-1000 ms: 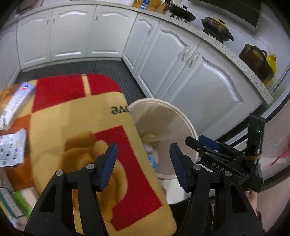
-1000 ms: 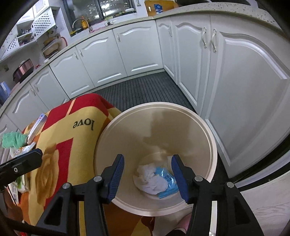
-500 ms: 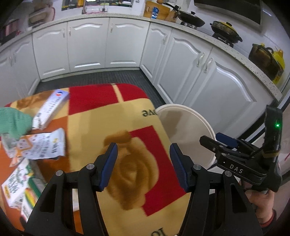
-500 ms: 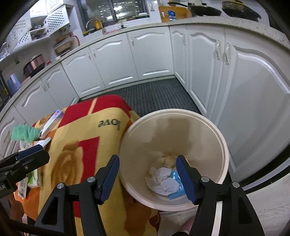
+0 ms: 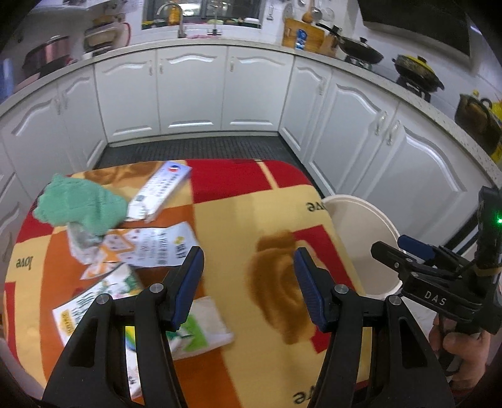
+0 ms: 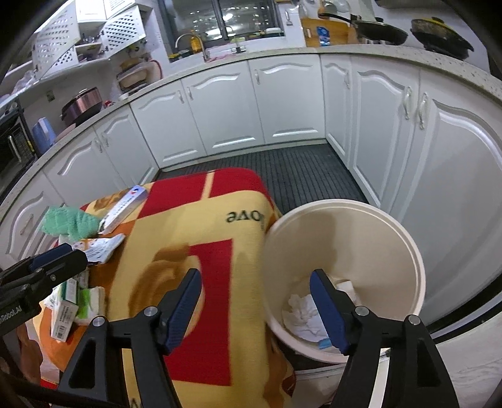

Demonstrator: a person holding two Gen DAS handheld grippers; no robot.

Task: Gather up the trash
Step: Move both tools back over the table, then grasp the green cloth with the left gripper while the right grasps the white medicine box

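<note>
A: L gripper swung off the bin to the litter, so a new pickup?
B: Yep. Both claws wide, empty, R gripper too. Wrappers lie on the blanket; tissue sits binned.

Both views are evenly lit by cool indoor light from overhead, fairly bright, with no hard shadows. The window at the top centre of the right wrist view is dark, with small reflected points of light. The white cabinet doors carry a soft sheen. Strong fisheye bending curves the countertop and leaves black corners around each circular frame. Motion blur smears the packets at lower left of the left wrist view and the blanket's print; a soft shadow darkens the bin's inner wall.
</note>
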